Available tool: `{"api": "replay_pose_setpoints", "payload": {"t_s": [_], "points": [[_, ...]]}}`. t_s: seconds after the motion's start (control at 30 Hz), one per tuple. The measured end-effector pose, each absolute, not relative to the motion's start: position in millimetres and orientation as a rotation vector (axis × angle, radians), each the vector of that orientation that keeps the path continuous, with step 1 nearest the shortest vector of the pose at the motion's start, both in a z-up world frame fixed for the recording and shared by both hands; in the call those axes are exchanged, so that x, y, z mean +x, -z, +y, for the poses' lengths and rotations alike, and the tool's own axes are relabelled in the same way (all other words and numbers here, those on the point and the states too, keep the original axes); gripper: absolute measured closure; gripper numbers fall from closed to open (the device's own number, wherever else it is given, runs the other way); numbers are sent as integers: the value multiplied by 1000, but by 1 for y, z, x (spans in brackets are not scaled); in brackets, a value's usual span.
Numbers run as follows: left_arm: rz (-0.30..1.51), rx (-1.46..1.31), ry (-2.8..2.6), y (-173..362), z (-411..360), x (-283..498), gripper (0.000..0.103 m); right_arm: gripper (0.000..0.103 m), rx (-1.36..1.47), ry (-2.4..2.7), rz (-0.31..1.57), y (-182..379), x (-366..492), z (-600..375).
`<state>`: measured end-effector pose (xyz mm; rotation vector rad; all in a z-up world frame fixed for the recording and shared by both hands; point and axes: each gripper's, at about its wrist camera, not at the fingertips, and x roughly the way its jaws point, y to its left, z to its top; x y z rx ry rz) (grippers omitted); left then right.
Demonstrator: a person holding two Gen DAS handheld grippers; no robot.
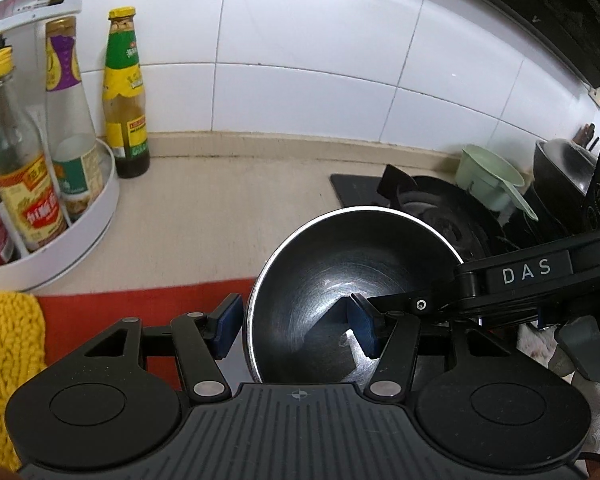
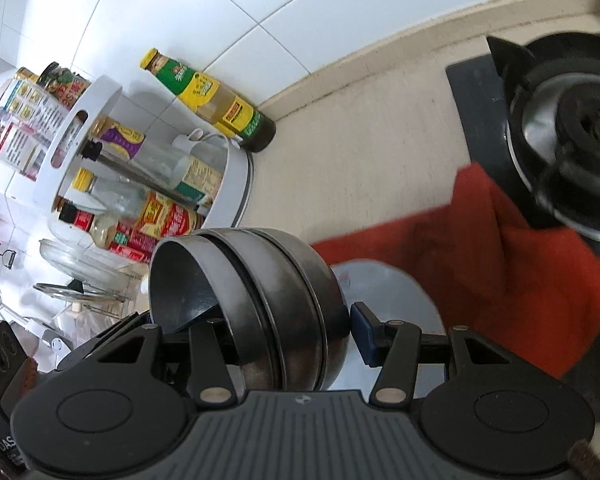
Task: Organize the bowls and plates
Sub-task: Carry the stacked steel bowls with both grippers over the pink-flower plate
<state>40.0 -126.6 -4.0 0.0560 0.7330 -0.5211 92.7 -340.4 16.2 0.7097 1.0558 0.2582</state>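
Three nested steel bowls (image 2: 256, 312) sit clamped between both grippers, the left gripper (image 1: 296, 330) and right gripper (image 2: 284, 332) each pinching the stack, above the red cloth (image 2: 480, 264).

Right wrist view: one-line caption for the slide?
Right gripper clamps a stack of nested metal bowls tilted on edge, above a red cloth near the condiment rack.

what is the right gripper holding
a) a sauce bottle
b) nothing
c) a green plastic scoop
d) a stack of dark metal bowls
d: in the right wrist view the right gripper is closed around a stack of dark metal bowls, one finger inside and one outside.
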Motion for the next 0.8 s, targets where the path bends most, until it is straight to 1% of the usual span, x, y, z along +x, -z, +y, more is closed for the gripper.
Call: {"api": "replay_pose_setpoints", "payload": {"t_s": [0.3, 0.8], "points": [[719, 74, 533, 0, -118, 15, 39, 57, 725, -239, 1044, -20, 59, -327], [710, 79, 542, -2, -112, -7, 39, 57, 731, -217, 1033, -28, 27, -316]]}}
